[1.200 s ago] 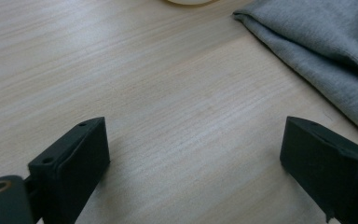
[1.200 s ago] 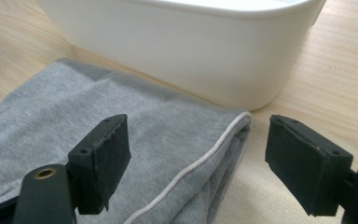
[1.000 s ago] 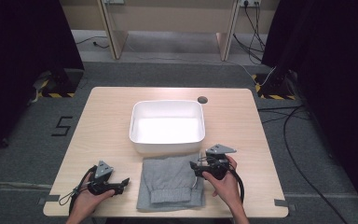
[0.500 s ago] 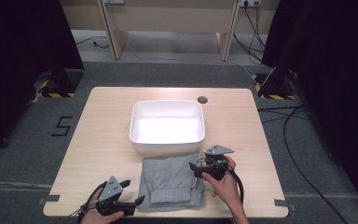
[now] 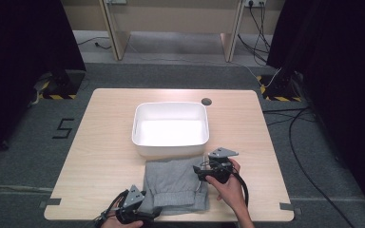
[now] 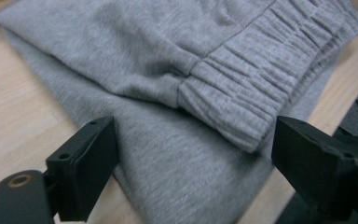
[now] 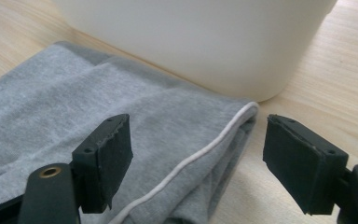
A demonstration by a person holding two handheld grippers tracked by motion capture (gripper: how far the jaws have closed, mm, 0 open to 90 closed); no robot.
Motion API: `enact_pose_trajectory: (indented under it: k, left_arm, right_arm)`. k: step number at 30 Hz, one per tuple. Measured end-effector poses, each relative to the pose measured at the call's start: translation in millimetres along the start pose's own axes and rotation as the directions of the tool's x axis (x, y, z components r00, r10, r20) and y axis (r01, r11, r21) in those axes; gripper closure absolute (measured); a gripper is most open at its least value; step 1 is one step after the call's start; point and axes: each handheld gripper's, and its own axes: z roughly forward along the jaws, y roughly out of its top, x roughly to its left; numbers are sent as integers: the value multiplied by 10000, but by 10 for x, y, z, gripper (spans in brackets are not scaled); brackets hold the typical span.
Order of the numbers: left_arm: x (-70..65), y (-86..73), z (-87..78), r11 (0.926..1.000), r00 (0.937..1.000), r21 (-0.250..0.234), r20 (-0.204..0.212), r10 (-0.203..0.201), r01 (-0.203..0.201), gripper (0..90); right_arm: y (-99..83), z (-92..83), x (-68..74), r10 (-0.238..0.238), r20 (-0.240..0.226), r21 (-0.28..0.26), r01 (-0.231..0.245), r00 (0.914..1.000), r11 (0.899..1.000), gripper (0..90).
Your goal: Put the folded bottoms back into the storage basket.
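Observation:
A folded grey sweat garment (image 5: 176, 183) lies on the wooden table (image 5: 100, 142) just in front of a white tub (image 5: 170, 128). My left gripper (image 5: 147, 214) is at the garment's front left corner, open, with its jaws on either side of the ribbed cuff (image 6: 242, 93). My right gripper (image 5: 200, 172) is open at the garment's right edge. Its jaws flank the folded edge with a white cord (image 7: 191, 161), close to the tub's wall (image 7: 205, 42).
The white tub is empty and stands mid-table. A round cable hole (image 5: 206, 101) sits behind it. Cables (image 5: 290, 128) trail on the floor to the right. The table's front edge is right under my left gripper.
My left gripper has moved right along the front edge, from the bare table to the garment's front left corner. My right gripper has stayed at the garment's right edge.

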Motion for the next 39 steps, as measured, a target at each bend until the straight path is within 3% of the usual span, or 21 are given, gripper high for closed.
enact_pose_trajectory:
  k: [6,11,15,19,28,32,35,37,39]
  left_arm:
    - [-40,17,55,9986,9987,-191,-136,487,-489,237]
    - [-20,-1,43,9979,9984,-536,429,378,-354,590]
    - [-2,-25,12,9974,9961,-538,707,523,-485,715]
    - [65,-61,-60,9983,9924,-377,1125,492,-452,733]
    - [343,-166,-255,9991,9890,-184,1422,414,-392,743]
    - [378,-164,-260,9996,9892,-161,1440,257,-237,742]
    - [412,-149,-280,9993,9933,-76,1097,365,-359,739]
    - [470,-154,-293,9999,9959,-102,902,48,-39,731]
    - [497,-163,-298,9996,9946,-128,1008,-247,261,697]
  right_arm:
    - [7,-18,-28,65,-8,-64,-65,10000,10000,245]
    - [8,-9,-23,12,-24,-55,-12,10000,10000,245]
    - [13,-4,-25,-59,-49,-83,59,10000,9999,245]
    - [23,-37,-5,-43,-173,-85,42,9998,10000,245]
    - [58,-32,93,-107,-672,-114,99,9977,9999,240]
    - [46,82,133,-351,-963,303,381,9947,9988,228]
    - [31,189,121,-422,-1135,763,510,9926,9958,224]
    - [15,279,85,-226,-1294,1041,362,9913,9939,209]
    - [-20,366,60,195,-1549,1341,15,9877,9910,228]
